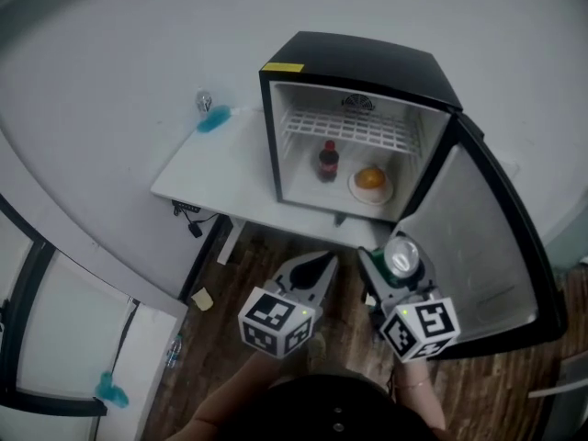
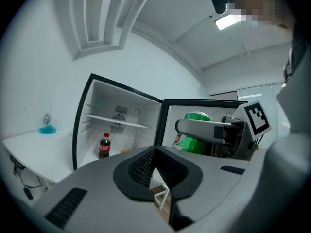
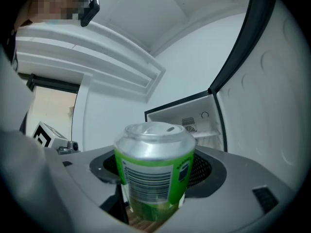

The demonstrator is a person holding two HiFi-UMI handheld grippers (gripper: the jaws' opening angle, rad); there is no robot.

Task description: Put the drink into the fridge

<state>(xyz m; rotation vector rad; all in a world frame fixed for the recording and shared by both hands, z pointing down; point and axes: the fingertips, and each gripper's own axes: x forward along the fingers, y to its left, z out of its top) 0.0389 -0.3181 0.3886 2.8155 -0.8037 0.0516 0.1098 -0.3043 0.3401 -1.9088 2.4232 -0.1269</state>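
Note:
A green drink can [image 1: 401, 257] with a silver top stands upright between the jaws of my right gripper [image 1: 397, 263], which is shut on it. The can [image 3: 153, 171] fills the middle of the right gripper view. It hangs in front of the open black mini fridge [image 1: 358, 62], below the table's edge and beside the swung-out door [image 1: 478, 237]. My left gripper [image 1: 322, 265] is to the can's left with its jaws shut and nothing in them. From the left gripper view the can [image 2: 194, 141] shows to the right, in front of the door.
Inside the fridge a cola bottle [image 1: 328, 161] stands beside a plate [image 1: 370, 194] with an orange item, under a wire shelf [image 1: 349, 129]. The fridge sits on a white table [image 1: 211, 177] carrying a small blue object [image 1: 213, 118]. Wooden floor lies below.

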